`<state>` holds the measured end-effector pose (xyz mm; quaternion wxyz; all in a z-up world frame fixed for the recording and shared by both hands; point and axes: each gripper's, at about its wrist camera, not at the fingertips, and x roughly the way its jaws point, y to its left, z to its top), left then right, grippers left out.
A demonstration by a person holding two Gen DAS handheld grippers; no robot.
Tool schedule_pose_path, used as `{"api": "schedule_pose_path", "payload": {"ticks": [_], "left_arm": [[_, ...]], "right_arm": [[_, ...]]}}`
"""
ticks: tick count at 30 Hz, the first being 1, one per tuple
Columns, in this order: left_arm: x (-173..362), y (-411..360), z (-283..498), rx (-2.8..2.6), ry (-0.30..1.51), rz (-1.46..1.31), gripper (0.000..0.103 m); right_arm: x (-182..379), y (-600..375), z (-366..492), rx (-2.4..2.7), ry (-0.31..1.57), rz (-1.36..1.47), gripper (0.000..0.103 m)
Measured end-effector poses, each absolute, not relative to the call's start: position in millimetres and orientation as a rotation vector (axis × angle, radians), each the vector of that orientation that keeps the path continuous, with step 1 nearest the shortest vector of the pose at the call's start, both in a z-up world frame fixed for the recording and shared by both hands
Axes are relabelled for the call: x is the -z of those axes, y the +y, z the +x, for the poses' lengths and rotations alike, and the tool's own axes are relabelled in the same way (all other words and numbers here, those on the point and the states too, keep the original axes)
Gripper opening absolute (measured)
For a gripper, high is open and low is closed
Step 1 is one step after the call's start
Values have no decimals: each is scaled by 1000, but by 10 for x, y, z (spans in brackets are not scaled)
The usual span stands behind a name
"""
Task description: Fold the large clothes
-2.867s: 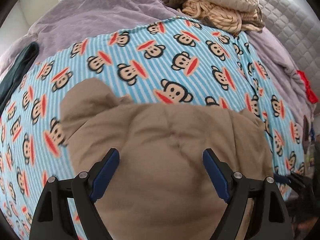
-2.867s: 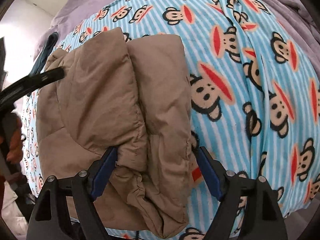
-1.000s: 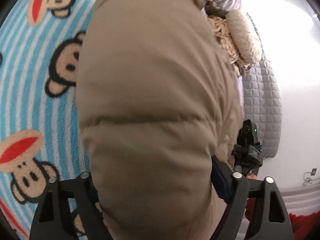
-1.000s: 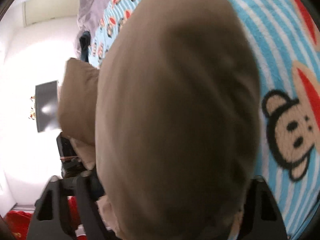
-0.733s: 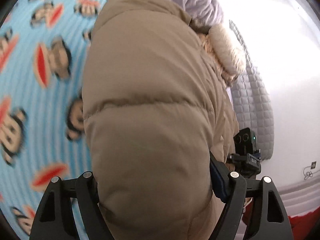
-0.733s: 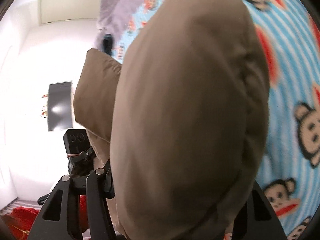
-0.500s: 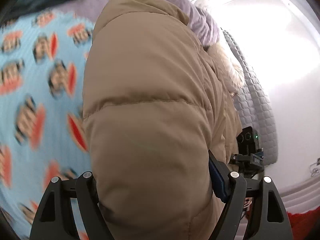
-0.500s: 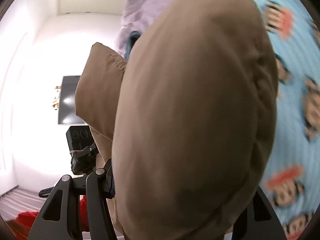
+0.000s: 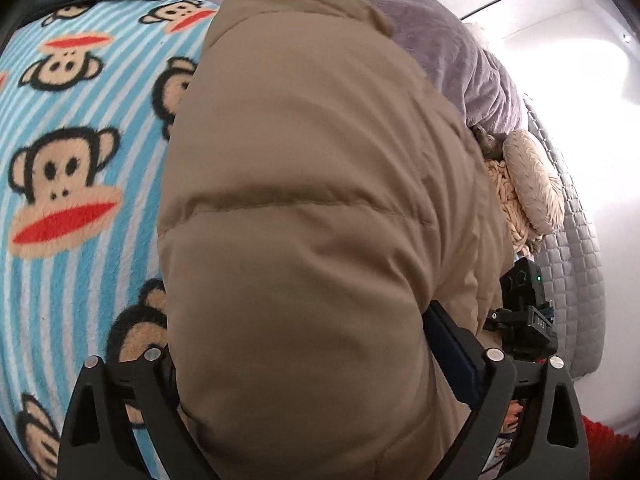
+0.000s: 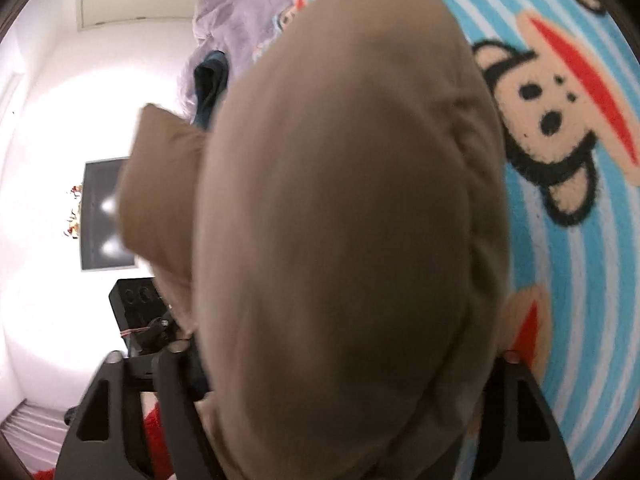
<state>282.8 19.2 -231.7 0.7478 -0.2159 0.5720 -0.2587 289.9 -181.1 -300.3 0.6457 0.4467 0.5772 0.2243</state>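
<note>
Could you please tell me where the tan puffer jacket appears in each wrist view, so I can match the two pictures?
Left wrist: the tan puffer jacket fills the centre and bulges between the left gripper fingers.
Right wrist: it fills the centre, clamped in the right gripper.
Shared landmark: the monkey-print blanket, left of the jacket in one view, right in the other.

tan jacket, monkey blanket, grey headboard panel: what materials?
Tan jacket: looks like matte woven shell over puffy fill, stitched quilt seam showing. Monkey blanket: likely fleece, fuzzy nap blurring print edges. Grey panel: quilted fabric, grid-stitched squares; fibre unclear.
</note>
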Motion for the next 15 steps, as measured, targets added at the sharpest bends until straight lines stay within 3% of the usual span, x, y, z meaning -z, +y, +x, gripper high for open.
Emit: {"api": "schedule_pose_path", "payload": {"ticks": [5,12,13,14,15], "left_arm": [[2207,221,2711,500,1238,-379,98],[1560,421,2533,436,1141,-246,90],[1438,441,2537,438,1108,-246,90],[1325,436,2553,446,1081,-250,90],[1231,408,2575,455,1059,-250,81]], "right_arm": [[3040,-1733,2905,-482,1328,1000,81],[2314,-1997,2316,-305,1273,759,80],[2209,-2032,2233,-280,1248,740,78],[2114,-2063,2162,-265,1223,728,66],[2003,-2120,2064,-254,1195,713,51]]}}
